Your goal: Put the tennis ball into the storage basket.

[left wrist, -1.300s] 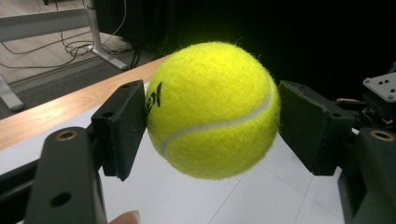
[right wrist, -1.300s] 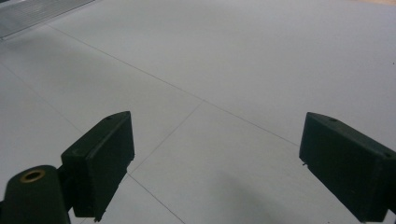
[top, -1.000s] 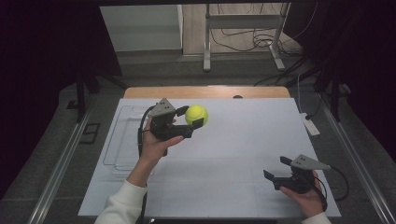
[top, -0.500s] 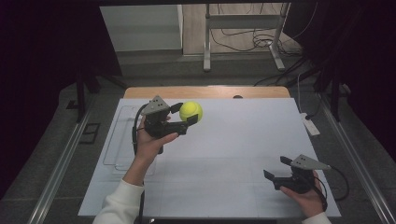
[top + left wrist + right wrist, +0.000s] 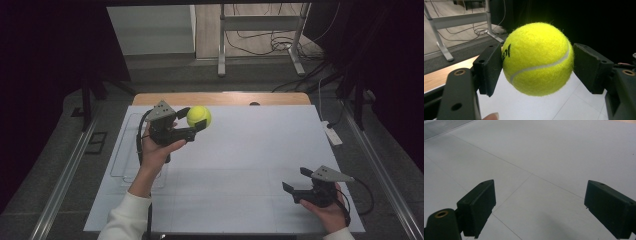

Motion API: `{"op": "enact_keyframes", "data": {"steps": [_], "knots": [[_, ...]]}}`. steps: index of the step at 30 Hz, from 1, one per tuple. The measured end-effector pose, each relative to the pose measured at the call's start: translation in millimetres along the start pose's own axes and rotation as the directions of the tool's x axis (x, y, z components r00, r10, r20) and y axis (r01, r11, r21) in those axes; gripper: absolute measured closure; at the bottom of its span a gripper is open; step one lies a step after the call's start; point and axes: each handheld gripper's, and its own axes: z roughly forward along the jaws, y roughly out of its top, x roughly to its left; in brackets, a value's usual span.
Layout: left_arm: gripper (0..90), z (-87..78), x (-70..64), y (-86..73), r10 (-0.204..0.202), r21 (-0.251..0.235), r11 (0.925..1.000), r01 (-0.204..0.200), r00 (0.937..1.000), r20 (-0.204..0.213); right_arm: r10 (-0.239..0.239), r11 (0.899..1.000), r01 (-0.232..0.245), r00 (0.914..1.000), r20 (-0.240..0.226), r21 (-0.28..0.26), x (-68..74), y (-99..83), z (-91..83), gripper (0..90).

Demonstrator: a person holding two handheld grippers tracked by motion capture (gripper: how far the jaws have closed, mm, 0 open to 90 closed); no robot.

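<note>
Left tool (image 5: 191,124) raised (wrist cocked), gripping ball (image 5: 199,116)

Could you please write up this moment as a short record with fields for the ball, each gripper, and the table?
ball: yellow tennis ball, lifted off the table, clamped between the left gripper's fingers
left gripper: shut on the ball, raised over the far left part of the table
right gripper: open, holding nothing, low over the near right corner
table: white surface
other: clear tray at the left edge
</note>
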Motion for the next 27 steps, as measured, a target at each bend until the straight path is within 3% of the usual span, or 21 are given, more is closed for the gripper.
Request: {"op": "enact_keyframes", "data": {"steps": [27], "knots": [[27.3, -16.3, 29.1, -1.4, -0.046, -0.026, 0.9987, 0.044, 0.9949, -0.09, 0.001, 1.0, -0.001, 1.0, 0.001, -0.001, -0.3, -0.1, 0.2, 10.7]]}}
